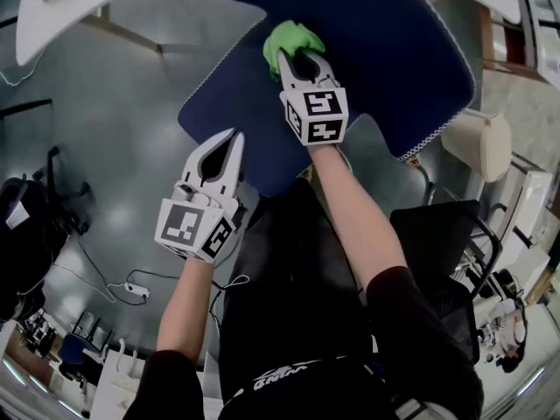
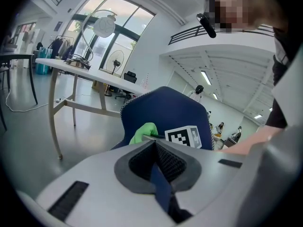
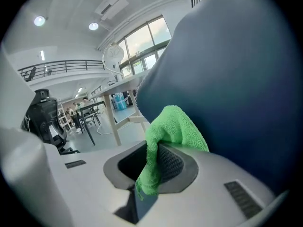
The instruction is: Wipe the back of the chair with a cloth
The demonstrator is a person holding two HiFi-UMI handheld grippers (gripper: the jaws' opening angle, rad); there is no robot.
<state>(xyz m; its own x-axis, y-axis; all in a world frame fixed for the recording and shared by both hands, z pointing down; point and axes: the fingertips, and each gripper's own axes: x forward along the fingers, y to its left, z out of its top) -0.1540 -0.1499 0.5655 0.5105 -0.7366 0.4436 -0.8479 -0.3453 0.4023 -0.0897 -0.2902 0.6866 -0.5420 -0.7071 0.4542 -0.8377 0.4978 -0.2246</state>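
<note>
Against the chair back [image 1: 394,42], the right tool [image 1: 298,57] pinches the cloth [image 1: 293,38]. The left tool [image 1: 233,136], pressed together, holds nothing near its edge.

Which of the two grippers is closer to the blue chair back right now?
Right. The right gripper holds the green cloth against the chair back. The left gripper, shut and empty, hangs nearer the person, by its lower edge.
</note>
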